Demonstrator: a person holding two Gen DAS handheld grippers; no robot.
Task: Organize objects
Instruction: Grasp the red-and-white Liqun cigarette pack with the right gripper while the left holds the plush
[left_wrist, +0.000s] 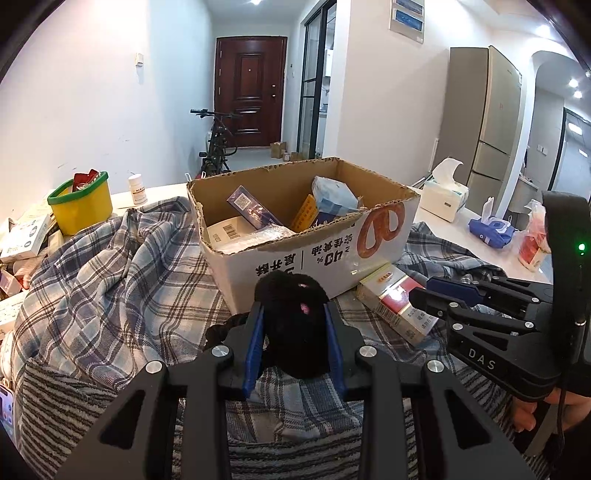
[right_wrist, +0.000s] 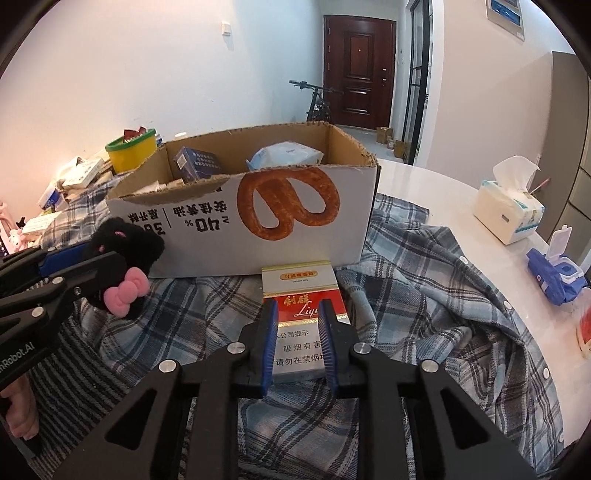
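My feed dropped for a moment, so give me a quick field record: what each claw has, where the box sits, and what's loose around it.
left claw: shut on black plush with pink bow
right claw: shut on red carton, which lies on the cloth
box: open, on plaid cloth, just behind the carton, already holding packets
left of box: yellow tub, white bottle
right of box: tissues, blue wipes

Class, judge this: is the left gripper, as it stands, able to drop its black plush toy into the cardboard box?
Probably yes. The left gripper grips the black plush toy just before the cardboard box, whose top is open, with room inside.
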